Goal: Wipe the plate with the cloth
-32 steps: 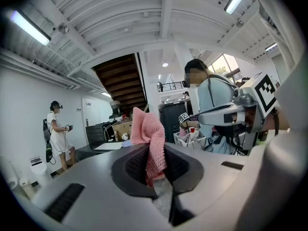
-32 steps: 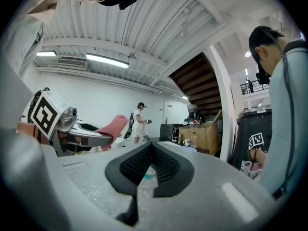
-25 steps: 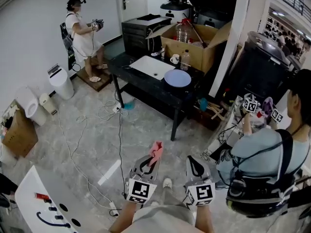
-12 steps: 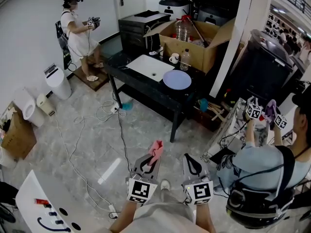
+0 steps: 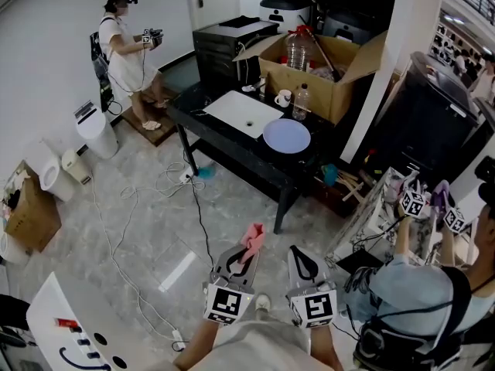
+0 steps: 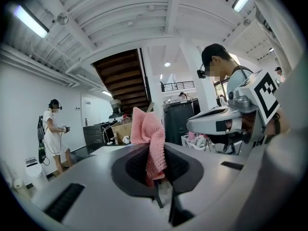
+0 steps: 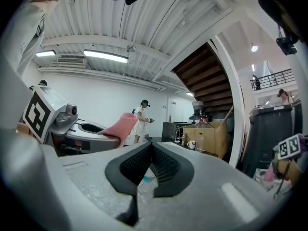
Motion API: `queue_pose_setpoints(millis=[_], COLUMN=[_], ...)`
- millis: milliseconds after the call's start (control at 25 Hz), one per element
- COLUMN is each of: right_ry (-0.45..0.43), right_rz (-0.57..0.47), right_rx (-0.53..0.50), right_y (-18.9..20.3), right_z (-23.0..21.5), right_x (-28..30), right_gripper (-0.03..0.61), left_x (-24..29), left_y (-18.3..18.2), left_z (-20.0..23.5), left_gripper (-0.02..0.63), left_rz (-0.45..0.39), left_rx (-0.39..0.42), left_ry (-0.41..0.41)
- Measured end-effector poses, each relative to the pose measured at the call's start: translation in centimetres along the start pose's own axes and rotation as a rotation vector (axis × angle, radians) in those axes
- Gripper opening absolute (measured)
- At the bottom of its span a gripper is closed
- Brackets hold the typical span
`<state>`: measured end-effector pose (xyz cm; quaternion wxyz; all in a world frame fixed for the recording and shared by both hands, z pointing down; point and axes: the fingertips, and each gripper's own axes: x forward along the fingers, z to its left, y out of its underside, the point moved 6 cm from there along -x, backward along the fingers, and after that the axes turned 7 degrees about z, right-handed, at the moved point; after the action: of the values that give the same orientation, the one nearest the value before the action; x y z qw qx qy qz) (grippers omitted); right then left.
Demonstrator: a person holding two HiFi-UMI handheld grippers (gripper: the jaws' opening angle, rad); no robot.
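Left gripper point(image 5: 246, 260) fingers pinching pink cloth point(image 5: 251, 236), tail poking past tips. Right gripper point(image 5: 298, 253) fingers pressed together, empty. Plate point(image 5: 287, 135) well beyond both, on dark surface point(image 5: 232, 141). We should keep pinch firm, close in, lay cloth flat on plate.

Cloth point(image 6: 147, 129): pink knit, coarse open weave, matt, edges fuzzy

Left gripper point(image 6: 156, 165): shell was grey moulded plastic, smooth, with a soft sheen; pads point(image 6: 130, 165) were black, rubbery-looking and finely ribbed

Right gripper point(image 7: 151, 162): same grey plastic, but looked grainier and speckled up close; pads point(image 7: 132, 165) black, ridged, dull

Plate point(image 5: 286, 136): pale blue, smooth, low gloss

Table point(image 5: 224, 141): black, top fairly glossy

Box point(image 5: 344, 72): brown cardboard, matt

Bottle point(image 5: 302, 103): clear plastic

Mug point(image 5: 284, 97): white, looked glazed

Floor point(image 5: 147, 207): pale grey veined tile, marble look, polished, showed a bright streak of glare
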<state>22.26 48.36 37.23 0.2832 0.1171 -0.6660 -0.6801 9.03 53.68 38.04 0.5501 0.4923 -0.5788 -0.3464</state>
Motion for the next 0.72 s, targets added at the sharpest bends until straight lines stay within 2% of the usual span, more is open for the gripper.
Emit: queue_pose_setpoints(millis=[400,720], right_ry=[-0.032,-0.059], right_rz=[-0.016,-0.016], right_rx=[0.019,0.002], right_y=[-0.9,-1.4], right_z=[-3.7,-4.5], right_x=[2.9,5.1], right_gripper=[0.006,0.006], left_x=[4.1,5.9], left_y=[-2.0,-2.3], left_z=[0.8,2.0], left_gripper=[0.034,0.034], left_rz=[-0.006,-0.008], left_rx=[-0.015,-0.03], left_ry=[-0.031,-0.041])
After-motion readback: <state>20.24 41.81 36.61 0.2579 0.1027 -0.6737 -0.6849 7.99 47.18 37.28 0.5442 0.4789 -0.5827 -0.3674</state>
